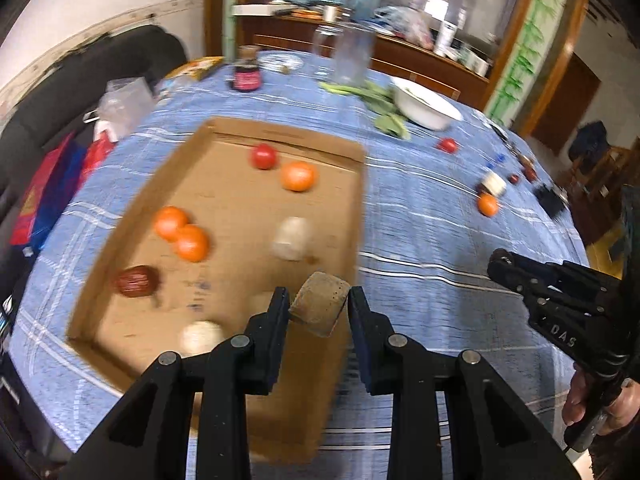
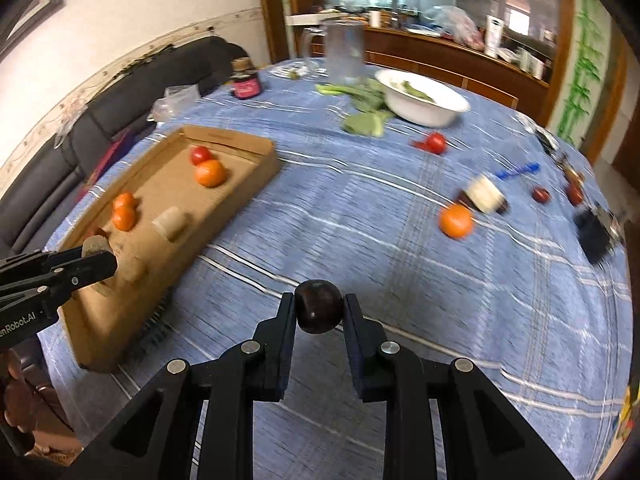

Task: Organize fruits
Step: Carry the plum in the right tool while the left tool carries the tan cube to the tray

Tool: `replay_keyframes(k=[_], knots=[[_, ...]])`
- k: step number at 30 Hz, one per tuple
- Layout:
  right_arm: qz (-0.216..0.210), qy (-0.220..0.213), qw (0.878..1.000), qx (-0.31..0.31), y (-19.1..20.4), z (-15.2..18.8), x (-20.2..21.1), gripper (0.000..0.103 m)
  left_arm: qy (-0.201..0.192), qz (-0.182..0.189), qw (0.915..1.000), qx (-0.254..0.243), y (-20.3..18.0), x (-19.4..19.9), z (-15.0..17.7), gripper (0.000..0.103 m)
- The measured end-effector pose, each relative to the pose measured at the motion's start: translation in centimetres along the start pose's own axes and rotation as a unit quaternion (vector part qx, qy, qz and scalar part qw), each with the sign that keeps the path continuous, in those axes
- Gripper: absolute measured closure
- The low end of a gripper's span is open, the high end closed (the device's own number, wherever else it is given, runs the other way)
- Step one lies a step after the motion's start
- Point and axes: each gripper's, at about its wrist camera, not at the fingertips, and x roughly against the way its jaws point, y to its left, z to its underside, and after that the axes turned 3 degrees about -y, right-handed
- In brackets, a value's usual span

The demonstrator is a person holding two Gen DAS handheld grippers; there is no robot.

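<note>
A cardboard tray (image 1: 356, 208) (image 2: 260, 168) lies on the blue checked tablecloth. It holds oranges (image 1: 298, 176) (image 2: 210, 173), a red tomato (image 1: 264, 156) (image 2: 200, 155), a dark red fruit (image 1: 136, 281) and pale chunks (image 1: 291, 238) (image 2: 171, 222). My left gripper (image 1: 319, 304) (image 2: 100, 258) is shut on a brown rough chunk (image 1: 319, 310) above the tray's near right corner. My right gripper (image 2: 319, 308) (image 1: 496, 266) is shut on a dark round fruit (image 2: 319, 306) above the cloth, right of the tray.
Loose on the cloth to the right are an orange (image 2: 456, 221) (image 1: 488, 204), a tomato (image 2: 435, 143) (image 1: 447, 145), small dark fruits (image 2: 541, 195) and a small jar (image 2: 485, 194). At the back stand a white bowl (image 2: 424, 98), greens (image 2: 364, 120), a clear jug (image 2: 344, 56) and a dark jar (image 2: 245, 80).
</note>
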Motion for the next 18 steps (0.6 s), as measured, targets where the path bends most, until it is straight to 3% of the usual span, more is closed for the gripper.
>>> replay_keyframes(k=[10, 18], knots=[[-0.046, -0.003, 0.998, 0.050, 6.1, -4.9, -3.2, 0.078, -0.010, -0.056, 0.9960, 0.068, 8.4, 1.4, 0.7, 0.074], [-0.069, 0.000, 0.991, 0.113, 11.5, -8.0, -6.1, 0.077, 0.008, -0.073, 0.9917, 0.106, 11.8, 0.9, 2.5, 0.074]])
